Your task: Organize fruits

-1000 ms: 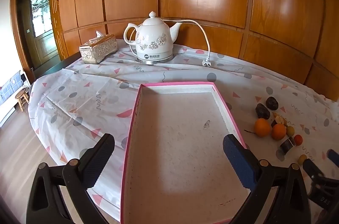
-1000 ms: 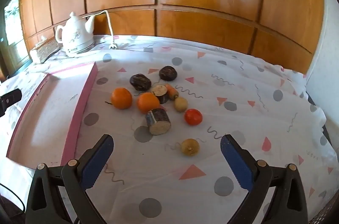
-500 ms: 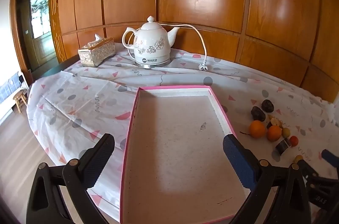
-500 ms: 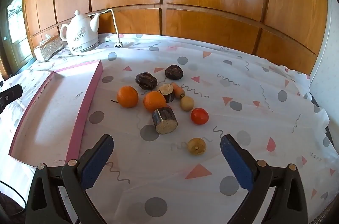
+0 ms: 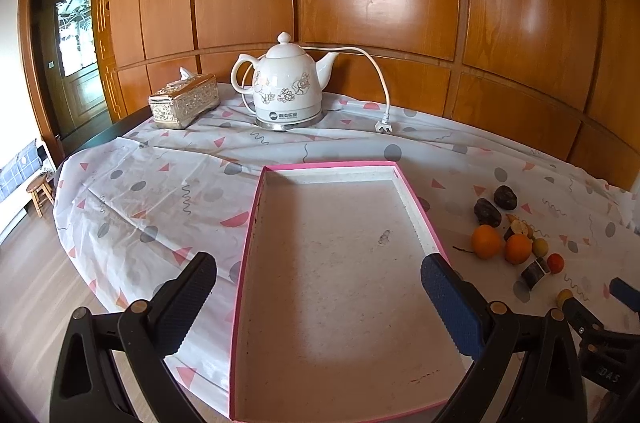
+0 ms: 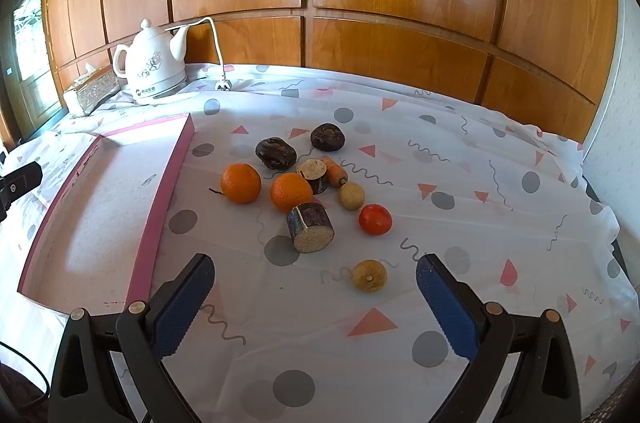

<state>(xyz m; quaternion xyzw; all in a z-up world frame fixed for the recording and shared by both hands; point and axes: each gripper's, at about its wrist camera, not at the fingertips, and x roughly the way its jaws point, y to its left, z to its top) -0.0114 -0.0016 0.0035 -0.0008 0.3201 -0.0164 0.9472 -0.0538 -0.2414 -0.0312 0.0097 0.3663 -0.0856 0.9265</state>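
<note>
Fruit lies in a loose cluster on the cloth-covered surface point(image 6: 460, 159), just right of the pink-rimmed tray point(image 6: 166, 191), which holds nothing yet. Nothing sorted so far, by my reading.

Right gripper point(image 6: 312, 297) hovers low over the near edge of the cluster, jaws spread wide and holding nothing. Left gripper point(image 5: 320, 297) hangs above the tray's near end, jaws likewise spread and holding nothing.

Nearest pieces to the right gripper: a small tan round fruit point(image 6: 369, 275), sitting alone between the fingertips' line of sight, and a cut brown log-shaped piece point(image 6: 311, 227) just beyond. Farther back: two oranges point(image 6: 240, 182), a small red fruit point(image 6: 375, 219), two dark wrinkled fruits point(image 6: 276, 153).

Step in hand, as I judge it: first pick.
- Take the lone tan fruit first; it stands apart, so the jaws can straddle it without nudging neighbours.
- Centre it between the pads before closing; round fruit is likely to roll on slick cloth.
- Close gently; skin may bruise.
- Carry left over the tray rim, release low.
- Keep the left gripper clear of the drop path.
</note>
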